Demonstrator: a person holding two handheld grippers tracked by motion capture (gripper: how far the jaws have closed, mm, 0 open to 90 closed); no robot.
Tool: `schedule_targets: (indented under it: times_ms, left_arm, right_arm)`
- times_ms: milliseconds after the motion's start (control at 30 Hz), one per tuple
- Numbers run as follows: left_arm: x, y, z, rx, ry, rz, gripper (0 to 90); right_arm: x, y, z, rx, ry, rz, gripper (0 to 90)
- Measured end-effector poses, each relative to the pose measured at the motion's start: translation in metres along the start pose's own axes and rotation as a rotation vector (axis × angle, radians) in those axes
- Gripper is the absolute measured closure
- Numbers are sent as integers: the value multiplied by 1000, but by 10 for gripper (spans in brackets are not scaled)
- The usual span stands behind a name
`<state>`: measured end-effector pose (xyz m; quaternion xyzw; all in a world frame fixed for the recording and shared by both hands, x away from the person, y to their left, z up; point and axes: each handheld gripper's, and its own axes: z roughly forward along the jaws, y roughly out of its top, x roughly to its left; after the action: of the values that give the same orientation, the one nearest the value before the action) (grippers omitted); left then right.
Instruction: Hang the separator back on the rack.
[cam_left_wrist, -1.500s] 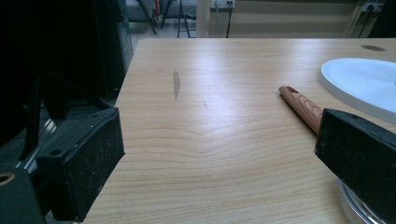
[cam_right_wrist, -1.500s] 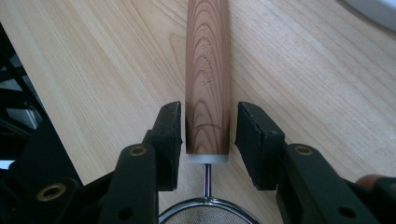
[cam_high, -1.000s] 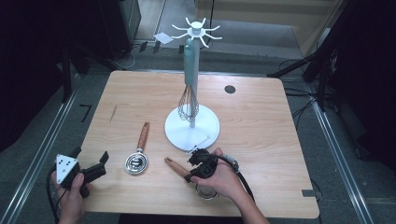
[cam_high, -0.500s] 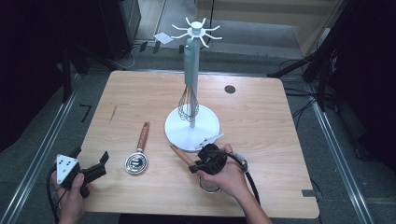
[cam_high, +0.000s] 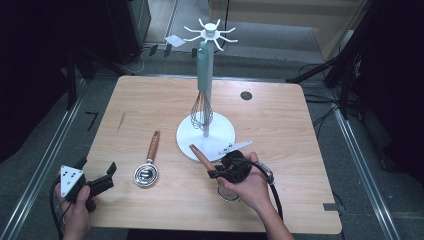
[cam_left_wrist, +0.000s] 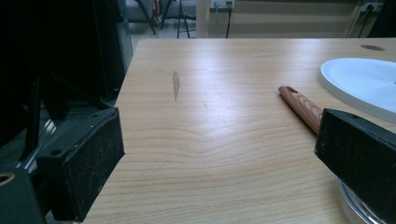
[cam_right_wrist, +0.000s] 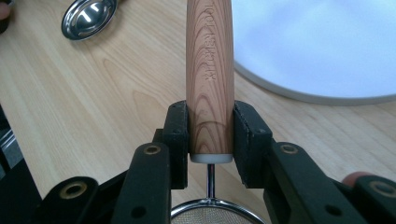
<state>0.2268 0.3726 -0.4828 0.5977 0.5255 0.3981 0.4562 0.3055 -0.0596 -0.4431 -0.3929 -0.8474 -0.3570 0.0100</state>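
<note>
My right gripper (cam_high: 216, 172) is shut on the wooden handle (cam_right_wrist: 209, 70) of a mesh strainer (cam_right_wrist: 212, 213), near its metal end. That handle (cam_high: 201, 156) points up and left, its tip over the edge of the white stand base (cam_high: 222, 134). A teal-handled whisk (cam_high: 202, 107) hangs from the stand's hook crown (cam_high: 209, 35). On the table left of the base lies a metal scoop (cam_high: 146, 175) with a wooden handle (cam_left_wrist: 301, 105). At the near left corner my left gripper (cam_high: 97, 169) is open, nothing between its jaws; its left gripper view (cam_left_wrist: 219, 163) looks over bare wood.
A round dark grommet (cam_high: 246, 95) sits in the tabletop (cam_high: 280, 150) at the back right. A faint scuff (cam_left_wrist: 176, 85) marks the wood on the left. Metal rails and cables run along both sides of the table on the floor.
My right gripper has carried the strainer a little up and toward the stand base, so the handle tip now reaches the base's edge. The left gripper has stayed put.
</note>
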Motion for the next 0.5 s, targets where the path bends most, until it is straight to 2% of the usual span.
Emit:
schedule_targets:
  times_ms: [300, 500]
  left_arm:
    - [0, 0, 0, 0, 0, 2, 15]
    - [0, 0, 0, 0, 0, 2, 15]
  right_arm:
    - [-10, -3, -11, -46, -38, 33, 709]
    - [-16, -4, -18, -80, -47, 44, 709]
